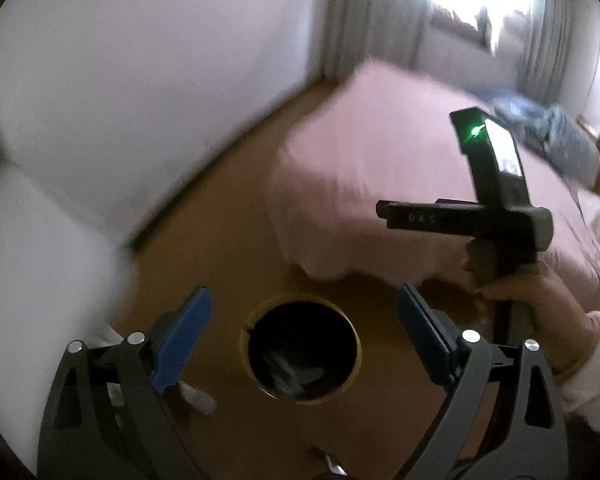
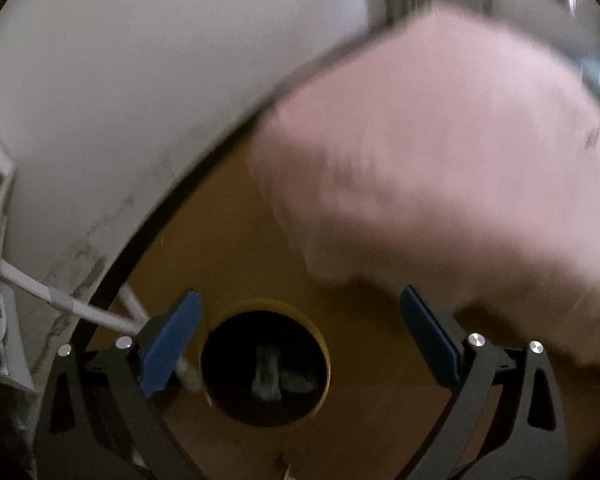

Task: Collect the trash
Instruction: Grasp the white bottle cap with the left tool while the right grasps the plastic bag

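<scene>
A round bin with a yellow rim [image 1: 245, 344] stands on the brown floor, and pale crumpled trash [image 1: 294, 374] lies at its dark bottom. My left gripper [image 1: 305, 292] hangs above it, blue pads wide apart with nothing between them. In the right wrist view the same bin rim [image 2: 325, 344] and the trash [image 2: 268, 376] lie below my right gripper [image 2: 300, 294], which is also open and empty. A hand [image 1: 540, 304] holds the right gripper's black body [image 1: 496, 216] at the right of the left wrist view.
A bed under a pink cover [image 1: 380, 168] [image 2: 440, 160] overhangs just behind the bin. A white wall [image 1: 120, 80] runs along the left. White tubes of a rack [image 2: 60, 300] stand left of the bin. A blurred white piece [image 1: 198, 396] lies on the floor beside it.
</scene>
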